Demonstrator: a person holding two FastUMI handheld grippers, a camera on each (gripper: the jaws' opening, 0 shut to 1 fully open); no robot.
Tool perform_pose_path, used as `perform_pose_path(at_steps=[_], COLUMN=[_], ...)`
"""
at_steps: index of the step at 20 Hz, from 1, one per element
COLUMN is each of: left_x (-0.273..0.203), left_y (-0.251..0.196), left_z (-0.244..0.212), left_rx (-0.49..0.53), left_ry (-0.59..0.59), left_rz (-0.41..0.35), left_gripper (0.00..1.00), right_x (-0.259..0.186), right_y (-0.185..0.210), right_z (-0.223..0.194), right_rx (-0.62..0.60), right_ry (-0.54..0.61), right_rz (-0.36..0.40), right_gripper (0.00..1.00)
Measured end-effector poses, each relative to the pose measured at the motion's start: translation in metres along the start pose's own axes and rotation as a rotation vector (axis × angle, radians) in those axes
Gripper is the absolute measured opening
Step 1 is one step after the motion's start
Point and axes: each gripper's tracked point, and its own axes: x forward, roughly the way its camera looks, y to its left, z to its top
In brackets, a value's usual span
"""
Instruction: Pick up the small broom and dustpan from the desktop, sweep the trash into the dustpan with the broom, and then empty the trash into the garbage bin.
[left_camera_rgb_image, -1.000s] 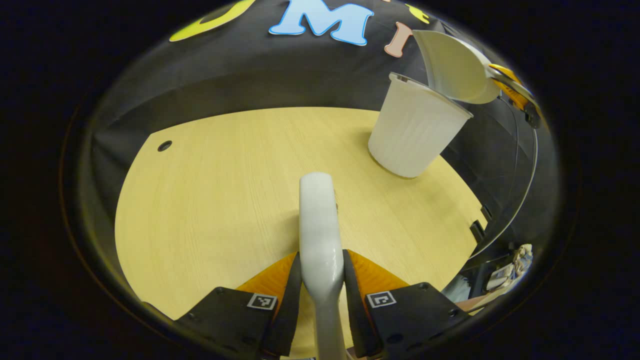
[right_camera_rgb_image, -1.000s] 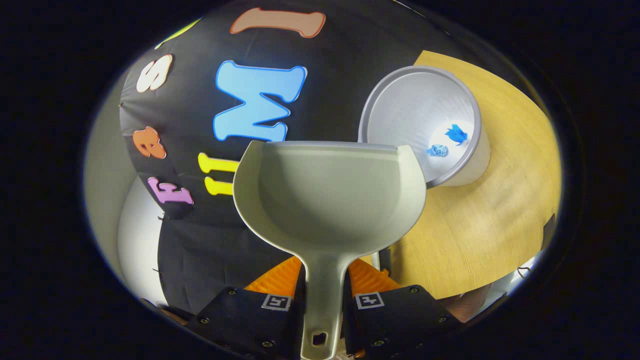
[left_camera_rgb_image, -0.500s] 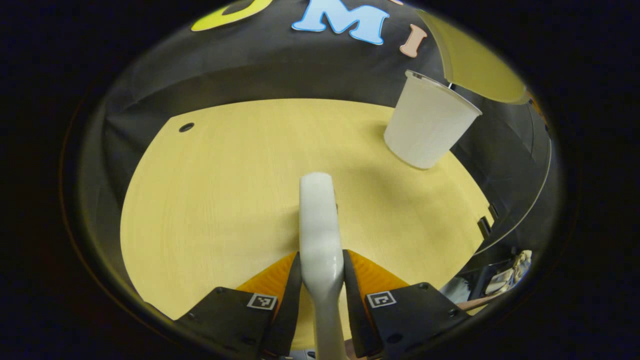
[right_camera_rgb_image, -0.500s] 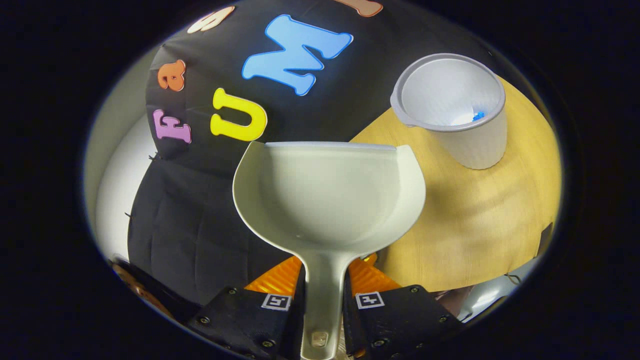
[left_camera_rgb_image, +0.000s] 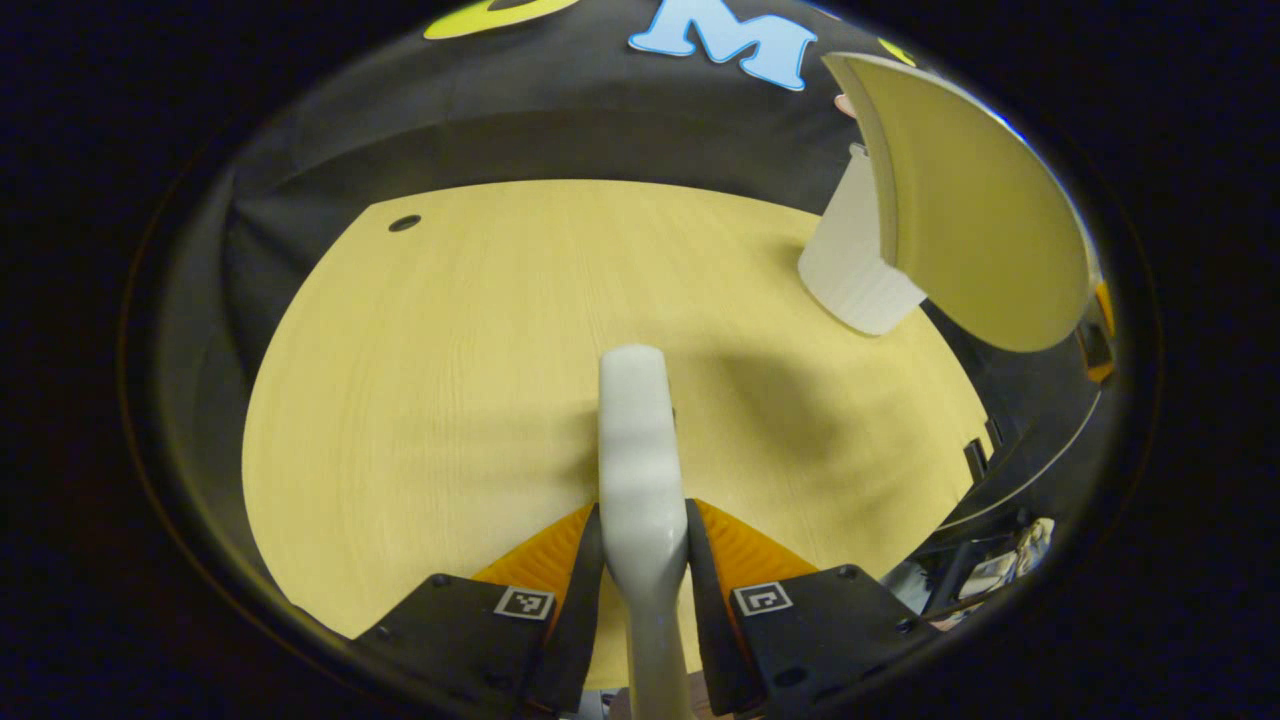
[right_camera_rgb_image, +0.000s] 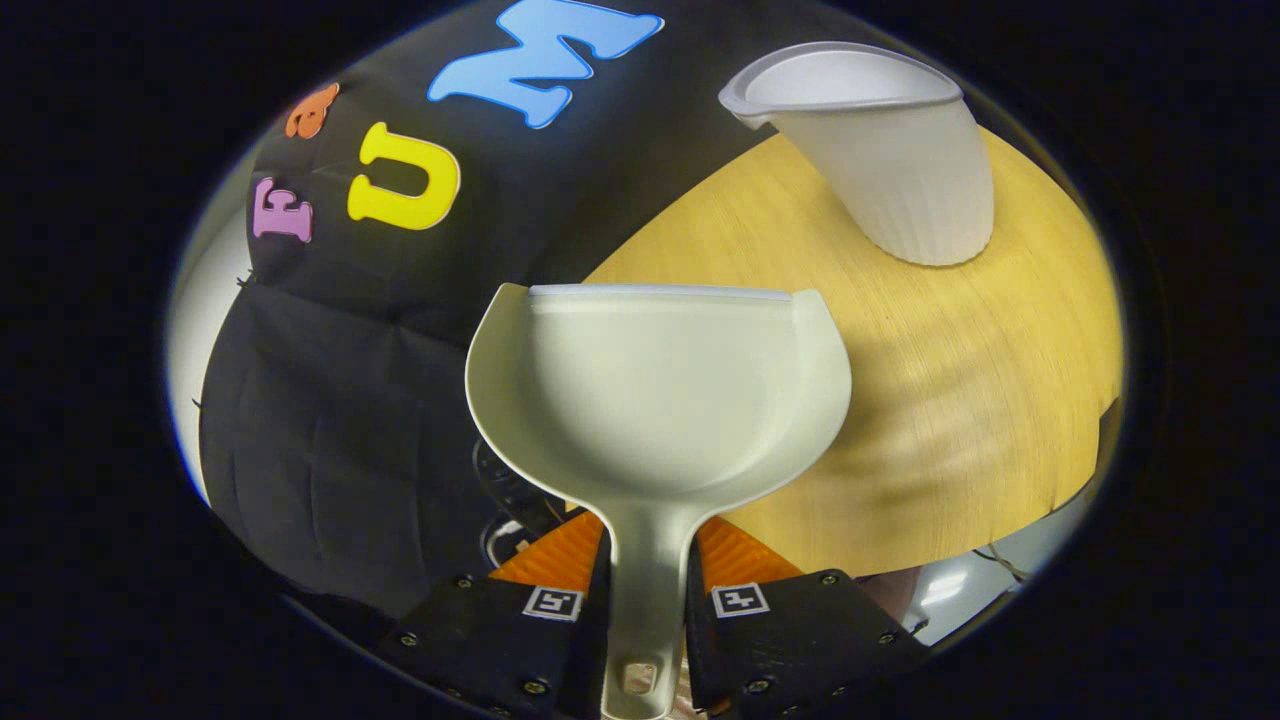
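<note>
Dustpan (left_camera_rgb_image: 970, 200) fronting bin (left_camera_rgb_image: 855, 275) (partly), desk (left_camera_rgb_image: 450, 350)

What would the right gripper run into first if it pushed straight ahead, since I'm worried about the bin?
Likely the black cloth wall, beyond the dustpan it holds. The garbage bin sits well right of that line; depth is unclear.

The table (left_camera_rgb_image: 420, 380) is light yellow wood with a round edge. A white garbage bin (right_camera_rgb_image: 900, 170) stands on it near the far side. There is a small dark hole (left_camera_rgb_image: 404, 222) in the table top at the back.
</note>
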Motion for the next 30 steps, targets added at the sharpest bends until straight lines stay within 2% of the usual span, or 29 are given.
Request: perform_pose_path(at_steps=[5, 10, 13, 16, 18, 19, 23, 24, 25, 26, 30], left_x=[0.002, 0.008, 0.017, 0.029, 0.028, 0.023, 0.018, 0.015, 0.014, 0.011, 0.014], left_y=[0.001, 0.000, -0.001, -0.003, -0.002, -0.003, 0.002, 0.003, 0.006, 0.008, 0.007], left_z=[0.002, 0.005, 0.004, 0.002, 0.003, 0.005, 0.014, 0.017, 0.021, 0.025, 0.027], left_rx=[-0.030, -0.059, -0.068, -0.076, -0.069, -0.064, -0.052, -0.043, -0.032, -0.019, -0.005], left_ry=[-0.003, -0.014, -0.003, 0.029, 0.041, 0.039, 0.049, 0.046, 0.040, 0.037, 0.040], left_rz=[0.025, 0.058, 0.091, 0.112, 0.125, 0.131, 0.151, 0.160, 0.165, 0.174, 0.195], left_gripper=[0.48, 0.48, 0.54, 0.52, 0.52, 0.51, 0.51, 0.53, 0.53, 0.56, 0.54], right_x=[0.036, 0.059, 0.067, 0.074, 0.071, 0.070, 0.069, 0.068, 0.066, 0.065, 0.066], right_y=[-0.059, -0.105, -0.134, -0.155, -0.156, -0.157, -0.159, -0.160, -0.158, -0.157, -0.160], right_z=[-0.011, -0.006, -0.009, -0.018, -0.019, -0.019, -0.018, -0.018, -0.018, -0.017, -0.018], right_rx=[-0.104, -0.213, -0.267, -0.314, -0.339, -0.347, -0.348, -0.347, -0.343, -0.347, -0.356], right_ry=[-0.023, -0.066, -0.087, -0.079, -0.075, -0.076, -0.082, -0.077, -0.075, -0.077, -0.065], right_rz=[-0.193, -0.350, -0.448, -0.535, -0.572, -0.588, -0.618, -0.631, -0.642, -0.649, -0.644], right_gripper=[0.33, 0.33, 0.33, 0.33, 0.36, 0.32, 0.33, 0.28, 0.33, 0.33, 0.35])
